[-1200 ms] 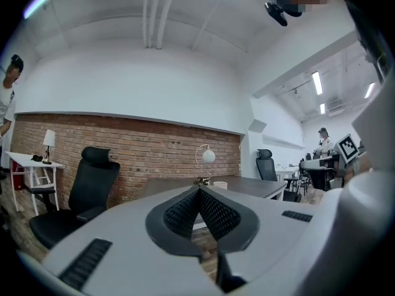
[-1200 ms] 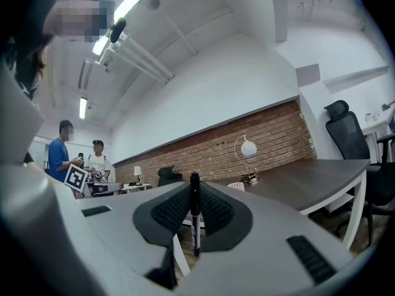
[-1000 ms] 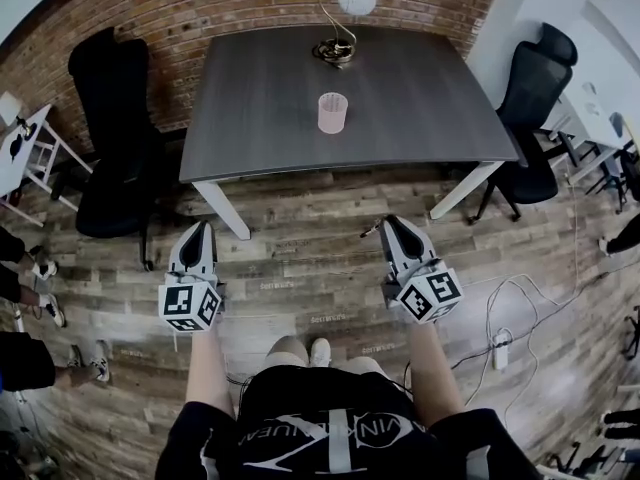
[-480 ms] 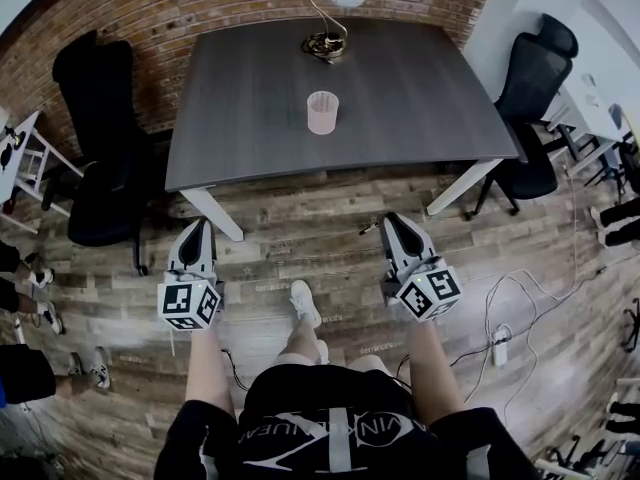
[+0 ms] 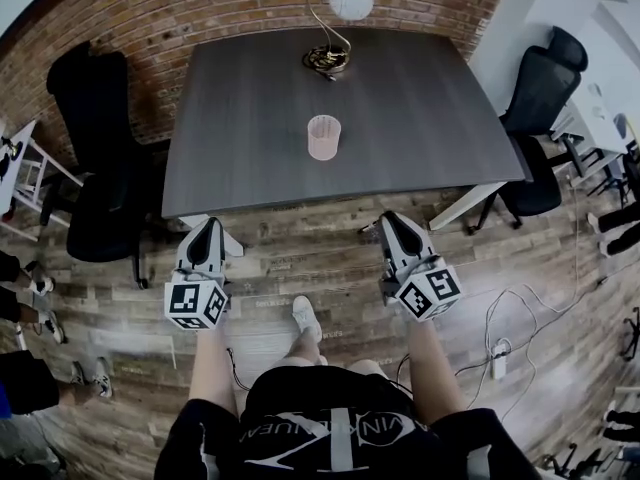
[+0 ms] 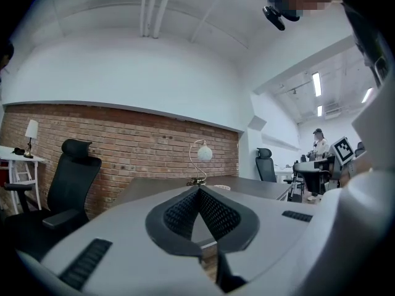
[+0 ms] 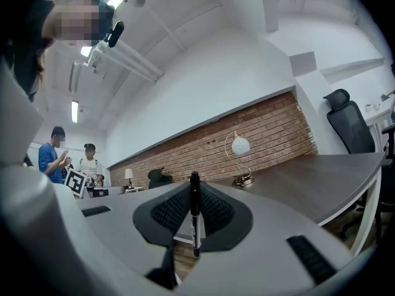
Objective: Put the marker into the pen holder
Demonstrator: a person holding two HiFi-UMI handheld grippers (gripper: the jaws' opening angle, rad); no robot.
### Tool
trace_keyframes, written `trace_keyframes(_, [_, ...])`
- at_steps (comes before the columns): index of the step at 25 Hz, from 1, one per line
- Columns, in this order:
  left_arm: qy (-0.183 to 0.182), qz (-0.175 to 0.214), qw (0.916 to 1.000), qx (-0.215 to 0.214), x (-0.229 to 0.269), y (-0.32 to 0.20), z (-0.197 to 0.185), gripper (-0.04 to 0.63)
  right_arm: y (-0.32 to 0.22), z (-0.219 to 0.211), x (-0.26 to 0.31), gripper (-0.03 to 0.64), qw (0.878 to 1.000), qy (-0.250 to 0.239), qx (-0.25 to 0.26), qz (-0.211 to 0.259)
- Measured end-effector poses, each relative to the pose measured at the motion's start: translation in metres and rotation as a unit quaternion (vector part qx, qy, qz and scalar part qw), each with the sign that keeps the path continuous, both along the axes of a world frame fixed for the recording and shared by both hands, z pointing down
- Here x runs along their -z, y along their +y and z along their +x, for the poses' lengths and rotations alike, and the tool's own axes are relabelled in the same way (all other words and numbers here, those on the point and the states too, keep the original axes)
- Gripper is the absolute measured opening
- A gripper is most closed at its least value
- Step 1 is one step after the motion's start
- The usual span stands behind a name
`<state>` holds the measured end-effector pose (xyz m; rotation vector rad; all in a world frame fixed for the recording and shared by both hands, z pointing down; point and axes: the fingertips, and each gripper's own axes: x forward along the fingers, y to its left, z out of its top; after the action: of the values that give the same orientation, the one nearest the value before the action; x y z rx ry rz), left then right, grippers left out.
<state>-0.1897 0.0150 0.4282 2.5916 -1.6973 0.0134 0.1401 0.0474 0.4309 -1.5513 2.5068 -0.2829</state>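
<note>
A pale pink pen holder (image 5: 324,137) stands upright near the middle of the dark grey table (image 5: 250,158); it also shows as a small pale rim (image 6: 223,187) in the left gripper view. My right gripper (image 5: 386,222) hovers over the floor just short of the table's front edge, shut on a black marker (image 7: 195,217). The marker stands upright between the pads, and its end pokes out beside the jaws (image 5: 368,229). My left gripper (image 5: 208,227) is level with it, shut with nothing between its pads (image 6: 184,209).
A lamp with a round white shade (image 5: 351,0) stands on a coiled base (image 5: 326,60) at the table's far edge. Black office chairs flank the table on the left (image 5: 95,168) and right (image 5: 545,88). Cables (image 5: 505,318) lie on the wooden floor. People stand at the left (image 5: 20,268).
The person has stepped toward the table, and its front edge now lies just ahead of both grippers. The left gripper has shifted slightly right. The marker stays gripped.
</note>
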Motion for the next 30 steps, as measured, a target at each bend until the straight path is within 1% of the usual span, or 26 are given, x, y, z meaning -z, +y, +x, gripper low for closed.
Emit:
trace_keyframes(11, [0.002, -0.006, 0.9996, -0.028, 0.003, -0.074, 0.027, 0.014, -0.067, 0.01, 0.005, 0.052, 1.0, 0.008, -0.005, -0.008])
trace_keyframes(19, [0.009, -0.017, 0.9987, -0.046, -0.01, -0.125, 0.034, 0.014, -0.122, 0.005, 0.003, 0.052, 1.0, 0.008, -0.008, -0.011])
trace_keyframes(22, [0.006, -0.023, 0.9982, -0.055, -0.014, -0.143, 0.037, 0.014, -0.141, 0.001, 0.006, 0.052, 1.0, 0.008, -0.009, -0.008])
trace_keyframes(25, [0.002, -0.027, 0.9976, -0.065, -0.017, -0.159, 0.043, 0.014, -0.156, -0.001, 0.006, 0.052, 1.0, 0.01, -0.006, -0.009])
trace_keyframes(30, [0.009, -0.03, 0.9971, -0.069, -0.02, -0.177, 0.051, 0.014, -0.175, -0.001, 0.007, 0.052, 1.0, 0.008, 0.0, -0.01])
